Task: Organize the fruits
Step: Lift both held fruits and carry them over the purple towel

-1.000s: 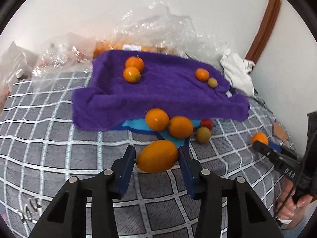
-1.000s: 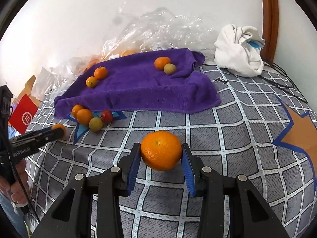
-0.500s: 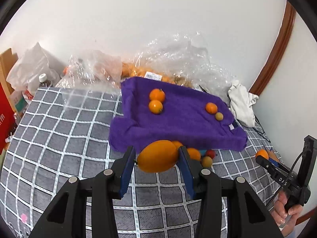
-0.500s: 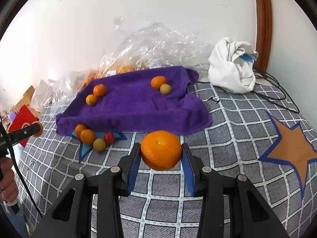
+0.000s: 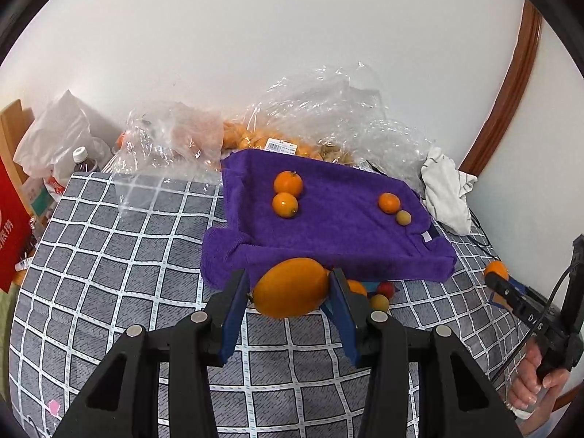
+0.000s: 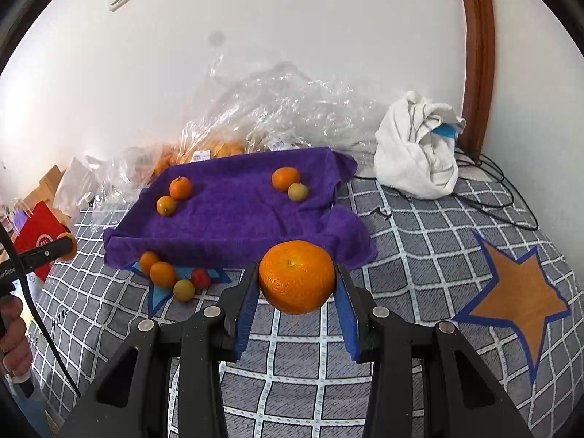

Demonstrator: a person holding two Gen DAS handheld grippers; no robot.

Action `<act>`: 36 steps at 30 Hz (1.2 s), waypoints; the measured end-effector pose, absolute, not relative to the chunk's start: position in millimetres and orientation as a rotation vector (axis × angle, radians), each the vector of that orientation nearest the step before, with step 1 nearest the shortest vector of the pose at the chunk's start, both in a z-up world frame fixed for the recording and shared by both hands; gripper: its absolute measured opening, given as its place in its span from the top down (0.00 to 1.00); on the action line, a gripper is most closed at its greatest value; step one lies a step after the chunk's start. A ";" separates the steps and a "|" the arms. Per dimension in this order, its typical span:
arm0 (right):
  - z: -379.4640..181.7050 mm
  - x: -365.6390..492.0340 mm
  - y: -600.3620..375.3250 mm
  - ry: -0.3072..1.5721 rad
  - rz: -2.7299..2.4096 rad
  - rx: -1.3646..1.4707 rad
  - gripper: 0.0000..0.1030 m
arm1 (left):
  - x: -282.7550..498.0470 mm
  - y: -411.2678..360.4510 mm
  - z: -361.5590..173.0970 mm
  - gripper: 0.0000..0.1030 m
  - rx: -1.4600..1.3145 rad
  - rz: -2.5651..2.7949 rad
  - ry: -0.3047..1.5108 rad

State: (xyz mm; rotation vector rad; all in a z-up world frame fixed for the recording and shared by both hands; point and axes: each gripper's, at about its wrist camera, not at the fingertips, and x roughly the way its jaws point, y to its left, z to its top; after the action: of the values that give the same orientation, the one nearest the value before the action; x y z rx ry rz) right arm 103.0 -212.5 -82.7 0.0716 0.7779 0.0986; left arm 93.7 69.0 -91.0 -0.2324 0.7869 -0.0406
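Two fruits being carried: left gripper (image 5: 288,288) fingers pinching a lemon (image 5: 291,287) crosswise, right gripper (image 6: 296,278) clamping an orange (image 6: 296,276), both hovering just short of the towel (image 5: 328,226).

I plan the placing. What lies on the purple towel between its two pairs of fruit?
Nothing: in both wrist views, the purple towel is bare between the left pair and the right pair.

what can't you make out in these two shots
- Fruit in the plastic bags: both views, crinkled film blurs count and kind.
- Loose fruits before the towel: left view, left gripper and its orange cover most.
- Red bag: both views, cut by the edge.
- Bottle: left view, label too small.
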 end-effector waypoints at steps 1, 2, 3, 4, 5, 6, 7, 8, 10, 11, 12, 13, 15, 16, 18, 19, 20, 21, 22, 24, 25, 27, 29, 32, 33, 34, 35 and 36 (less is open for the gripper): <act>-80.3 104.9 -212.4 0.773 0.099 0.069 0.61 | 94.1 68.2 -90.5 0.59 -0.230 -0.041 0.786; -78.3 106.6 -212.2 0.770 0.098 0.067 0.61 | 94.8 67.3 -89.9 0.59 -0.227 -0.042 0.785; -77.1 108.0 -212.2 0.768 0.099 0.066 0.61 | 95.7 66.8 -89.4 0.59 -0.226 -0.042 0.783; -75.6 110.0 -211.8 0.767 0.099 0.064 0.61 | 96.9 66.6 -89.0 0.59 -0.225 -0.042 0.782; -74.2 111.8 -211.4 0.764 0.101 0.061 0.61 | 98.4 66.5 -88.7 0.59 -0.225 -0.041 0.782; -72.9 113.2 -211.1 0.761 0.102 0.059 0.61 | 99.9 66.7 -88.2 0.59 -0.226 -0.040 0.780; -71.2 115.2 -210.1 0.758 0.103 0.054 0.61 | 101.3 66.7 -87.7 0.59 -0.228 -0.039 0.779; -70.1 116.8 -209.5 0.756 0.104 0.052 0.61 | 102.9 67.0 -87.3 0.59 -0.230 -0.038 0.778; -67.5 120.4 -207.9 0.750 0.109 0.049 0.61 | 107.4 67.4 -86.2 0.59 -0.232 -0.035 0.779; -66.4 122.8 -207.2 0.747 0.112 0.049 0.61 | 109.9 67.3 -85.6 0.59 -0.232 -0.033 0.779; -65.4 124.9 -206.2 0.746 0.113 0.048 0.61 | 113.2 67.0 -84.9 0.59 -0.230 -0.030 0.779; -64.0 128.5 -204.5 0.743 0.114 0.045 0.61 | 115.6 66.8 -84.4 0.59 -0.228 -0.030 0.779; -62.3 133.1 -203.0 0.740 0.117 0.040 0.61 | 122.0 65.5 -83.6 0.59 -0.221 -0.028 0.780; -61.3 136.7 -202.3 0.737 0.119 0.036 0.61 | 125.5 64.9 -83.1 0.59 -0.217 -0.025 0.779; -59.7 142.4 -201.7 0.734 0.122 0.030 0.61 | 132.2 64.1 -81.8 0.59 -0.211 -0.024 0.776; -58.6 146.9 -201.1 0.732 0.122 0.028 0.61 | 135.9 63.9 -81.0 0.59 -0.210 -0.023 0.774; -57.9 150.0 -200.6 0.731 0.123 0.027 0.61 | 139.4 63.9 -80.0 0.59 -0.208 -0.022 0.770; -56.9 154.9 -200.4 0.730 0.123 0.028 0.61 | 143.1 64.3 -79.0 0.59 -0.206 -0.019 0.767; -55.9 158.8 -200.5 0.730 0.123 0.028 0.61 | 147.6 64.5 -78.1 0.59 -0.204 -0.017 0.764; -54.7 167.3 -200.7 0.730 0.125 0.032 0.61 | 156.4 65.8 -77.0 0.59 -0.205 -0.014 0.760; -54.7 172.2 -200.9 0.732 0.127 0.035 0.61 | 161.1 66.5 -76.9 0.59 -0.209 -0.012 0.759; -56.3 182.2 -201.2 0.738 0.132 0.044 0.61 | 169.9 67.0 -78.2 0.59 -0.222 -0.010 0.759; -60.9 192.1 -200.9 0.747 0.137 0.048 0.61 | 179.3 66.9 -82.4 0.59 -0.237 -0.014 0.766; -73.9 207.7 -197.8 0.779 0.131 0.036 0.61 | 192.6 66.7 -92.3 0.59 -0.254 -0.013 0.784; -78.4 211.4 -197.4 0.789 0.134 0.036 0.61 | 195.7 66.5 -95.7 0.59 -0.256 -0.013 0.788; -85.4 217.1 -197.0 0.805 0.136 0.038 0.61 | 199.7 66.3 -100.1 0.59 -0.255 -0.009 0.794; -90.5 220.7 -196.6 0.815 0.136 0.041 0.61 | 203.4 66.1 -105.4 0.59 -0.250 -0.003 0.799; -96.2 224.2 -196.6 0.825 0.136 0.044 0.61 | 206.1 65.7 -110.4 0.59 -0.243 -0.001 0.804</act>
State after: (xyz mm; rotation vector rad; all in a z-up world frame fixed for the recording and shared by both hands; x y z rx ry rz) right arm 224.2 -196.6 -96.2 0.0445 0.8250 0.1359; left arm 206.1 65.7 -110.4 -0.2432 0.8039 -0.0005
